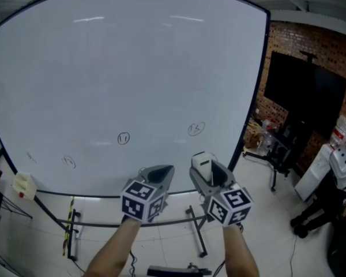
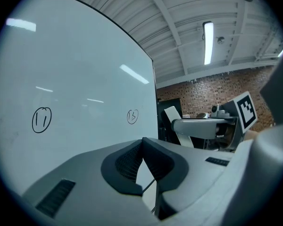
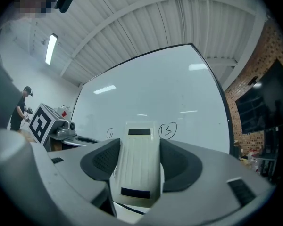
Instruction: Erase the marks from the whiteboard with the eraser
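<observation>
While my right gripper (image 1: 206, 175) clamps the cream ribbed plastic eraser (image 3: 140, 166), left gripper (image 1: 160, 176) pinched together and empty, three circled black marks (image 1: 123, 138) from ten to twelve o'clock wait on the glossy white whiteboard (image 1: 132, 62) (none wiped yet).

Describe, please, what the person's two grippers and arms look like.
The left gripper and the right gripper both have smooth grey bodies that taper to two jaws lined with dark, finely ribbed pads. Each carries a cube faced with black-and-white square markers. No cables show. The forearms are bare, and no sleeve is visible.
</observation>
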### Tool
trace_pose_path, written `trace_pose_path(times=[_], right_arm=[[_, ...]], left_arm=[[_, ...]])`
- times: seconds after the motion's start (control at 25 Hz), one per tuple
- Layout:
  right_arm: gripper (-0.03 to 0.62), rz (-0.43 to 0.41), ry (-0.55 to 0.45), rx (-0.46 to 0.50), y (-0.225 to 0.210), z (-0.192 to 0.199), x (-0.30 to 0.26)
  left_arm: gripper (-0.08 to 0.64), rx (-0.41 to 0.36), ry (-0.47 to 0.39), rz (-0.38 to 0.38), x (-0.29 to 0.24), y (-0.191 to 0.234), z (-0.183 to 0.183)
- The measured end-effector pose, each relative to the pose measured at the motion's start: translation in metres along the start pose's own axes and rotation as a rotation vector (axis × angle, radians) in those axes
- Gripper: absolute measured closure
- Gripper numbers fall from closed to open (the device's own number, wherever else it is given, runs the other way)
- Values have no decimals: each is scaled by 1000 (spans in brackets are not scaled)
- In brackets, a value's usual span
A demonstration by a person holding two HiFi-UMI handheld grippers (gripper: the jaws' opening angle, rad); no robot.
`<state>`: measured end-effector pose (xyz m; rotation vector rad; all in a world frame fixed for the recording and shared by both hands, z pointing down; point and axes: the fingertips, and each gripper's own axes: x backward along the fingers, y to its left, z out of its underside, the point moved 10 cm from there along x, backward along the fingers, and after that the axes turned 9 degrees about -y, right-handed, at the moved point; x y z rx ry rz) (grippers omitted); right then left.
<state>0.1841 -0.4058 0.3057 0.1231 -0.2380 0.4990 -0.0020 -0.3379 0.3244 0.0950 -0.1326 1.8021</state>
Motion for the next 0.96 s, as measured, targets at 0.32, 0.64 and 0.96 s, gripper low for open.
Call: trace_pose_path(times=[0.32,0.64,0.96], right_arm=[[334,2,0,-13,-1,1,1],[334,-3,1,-14,1,-1,1],[336,2,2,-21,-1,2,2]], left_arm=[[560,-3,8,5,-1,0,1],[560,-1,7,10,-1,-1,0],[560,13,8,20,-3,-3,3]])
